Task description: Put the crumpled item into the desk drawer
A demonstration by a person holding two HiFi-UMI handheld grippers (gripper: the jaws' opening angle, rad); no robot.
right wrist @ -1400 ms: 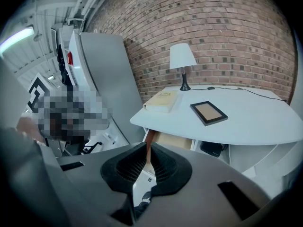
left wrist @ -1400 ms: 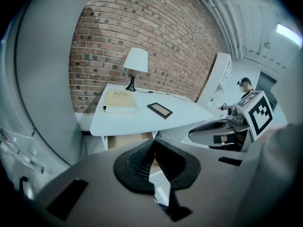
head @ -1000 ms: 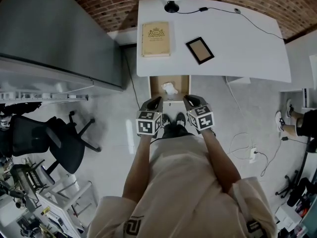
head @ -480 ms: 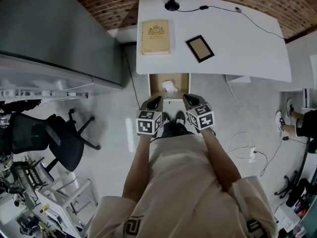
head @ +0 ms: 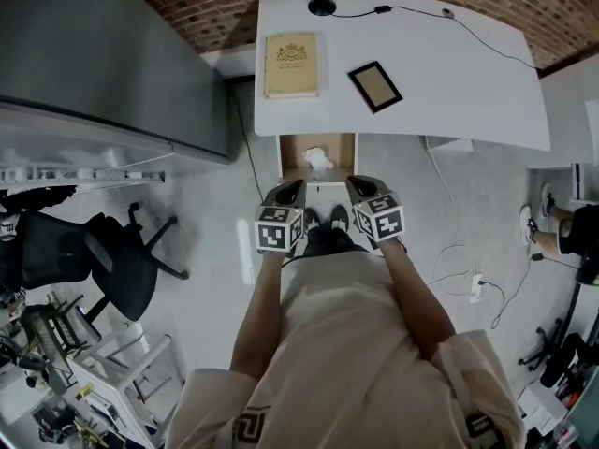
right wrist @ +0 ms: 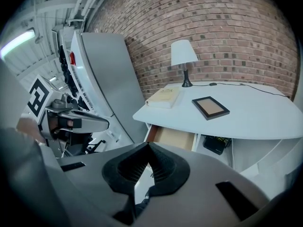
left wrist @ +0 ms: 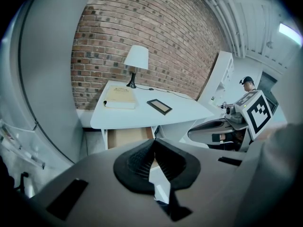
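No words or numbers can be read in any view.

Book (head: 290,65), left rear of the desk (head: 468,73): tan cover with a gold crest. There is a faint line of lettering under the crest, too small to make out.

Left gripper (head: 298,186): its marker cube (head: 279,230) shows a black-and-white square code on the top face. Blocks only, no letters.

Right gripper (head: 353,183): the second marker cube (head: 379,221) carries the same kind of code in a different pattern. It shows larger in the left gripper view, still only blocks.

Picture frame (head: 374,86), middle of the desk: plain tan panel, no print.

Sleeve (head: 245,427): dark angular key motif at the hem, not lettering.
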